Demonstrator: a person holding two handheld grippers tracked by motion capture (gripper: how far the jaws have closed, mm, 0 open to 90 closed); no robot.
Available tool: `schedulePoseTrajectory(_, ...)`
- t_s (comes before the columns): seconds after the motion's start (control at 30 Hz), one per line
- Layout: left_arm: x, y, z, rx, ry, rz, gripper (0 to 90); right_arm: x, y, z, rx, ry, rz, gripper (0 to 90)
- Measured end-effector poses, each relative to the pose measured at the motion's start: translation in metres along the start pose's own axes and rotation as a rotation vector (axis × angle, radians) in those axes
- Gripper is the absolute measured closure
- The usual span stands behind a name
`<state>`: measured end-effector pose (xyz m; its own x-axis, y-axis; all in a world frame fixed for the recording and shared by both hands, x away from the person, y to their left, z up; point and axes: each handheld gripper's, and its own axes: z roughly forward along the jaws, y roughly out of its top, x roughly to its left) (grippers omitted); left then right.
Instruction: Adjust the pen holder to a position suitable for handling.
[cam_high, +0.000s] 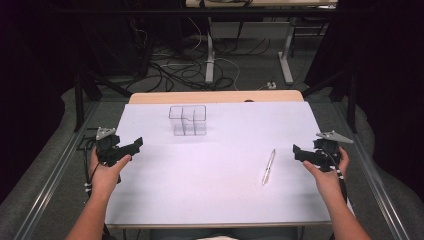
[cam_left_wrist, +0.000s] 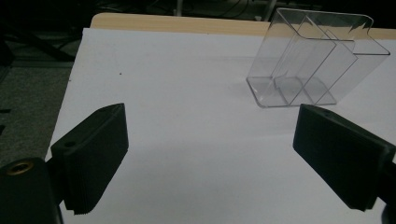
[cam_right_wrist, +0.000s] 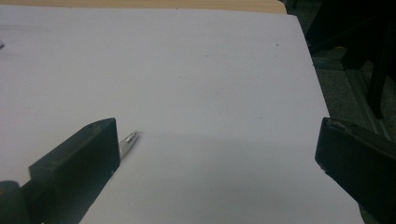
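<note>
A clear plastic organiser box (cam_high: 187, 120) with inner dividers stands upright toward the far middle of the white table (cam_high: 225, 190). A silver pen (cam_high: 268, 167) lies flat right of centre. My left gripper (cam_high: 134, 146) hovers open at the table's left edge, held by a hand. In the left gripper view its jaws stand wide apart, and the box (cam_left_wrist: 308, 60) sits ahead to the right. My right gripper (cam_high: 298, 151) is open at the right edge, just right of the pen. The pen tip (cam_right_wrist: 130, 138) peeks out from behind the left jaw in the right gripper view.
The table's wooden far edge (cam_high: 215, 96) borders a floor with cables and desk legs (cam_high: 210, 65). Metal rails (cam_high: 55, 170) run along both sides of the table. Grey carpet lies beyond the right edge (cam_right_wrist: 336, 84).
</note>
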<state>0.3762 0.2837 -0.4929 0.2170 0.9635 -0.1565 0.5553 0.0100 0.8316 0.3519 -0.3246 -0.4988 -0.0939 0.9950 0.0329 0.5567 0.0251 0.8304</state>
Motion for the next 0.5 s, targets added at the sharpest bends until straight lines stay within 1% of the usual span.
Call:
schedulePoseTrajectory(0.03, 0.0, 0.001, 0.0, 0.005, 0.003, 0.003, 11.6, -0.001, 0.0, 0.0, 0.006, 0.005, -0.008, 0.0)
schedulePoseTrajectory(0.07, -0.001, 0.001, 0.001, 0.0, 0.003, 0.006, 12.6, -0.001, -0.001, 0.0, 0.007, 0.005, -0.013, 0.0)
schedulePoseTrajectory(0.1, -0.002, 0.002, 0.001, 0.006, 0.004, 0.007, 14.0, 0.0, -0.001, 0.0, 0.002, 0.002, -0.01, 0.0)
schedulePoseTrajectory(0.13, -0.003, 0.002, 0.002, 0.009, 0.002, 0.012, 15.3, 0.001, -0.001, -0.001, 0.009, 0.006, -0.01, 0.0)
schedulePoseTrajectory(0.17, -0.005, 0.004, 0.004, 0.017, 0.009, 0.024, 15.4, 0.002, -0.001, -0.001, 0.01, 0.01, -0.005, 0.0)
schedulePoseTrajectory(0.23, -0.006, 0.005, 0.005, 0.023, 0.009, 0.023, 16.0, 0.003, -0.001, 0.0, 0.009, 0.013, -0.01, 0.0)
schedulePoseTrajectory(0.27, -0.007, 0.006, 0.006, 0.025, 0.006, 0.024, 16.3, 0.003, -0.001, 0.0, -0.001, 0.008, -0.02, 0.0)
schedulePoseTrajectory(0.3, -0.008, 0.008, 0.006, 0.024, 0.007, 0.027, 16.6, 0.004, -0.001, 0.0, 0.002, 0.009, -0.021, 0.0)
schedulePoseTrajectory(0.33, -0.009, 0.01, 0.007, 0.024, 0.006, 0.029, 17.5, 0.005, -0.001, -0.001, 0.018, 0.014, -0.015, 0.0)
schedulePoseTrajectory(0.37, -0.01, 0.013, 0.008, 0.026, 0.005, 0.032, 18.5, 0.005, -0.001, -0.001, 0.018, 0.014, -0.015, 0.0)
schedulePoseTrajectory(0.4, -0.012, 0.015, 0.008, 0.029, 0.003, 0.032, 19.9, 0.006, -0.001, 0.0, 0.006, 0.021, -0.015, 0.0)
schedulePoseTrajectory(0.43, -0.014, 0.02, 0.009, 0.026, 0.004, 0.036, 21.0, 0.005, -0.001, 0.0, 0.006, 0.022, -0.022, 0.0)
schedulePoseTrajectory(0.5, -0.015, 0.022, 0.01, 0.028, 0.003, 0.042, 24.3, 0.006, -0.001, 0.0, 0.006, 0.02, -0.021, 0.0)
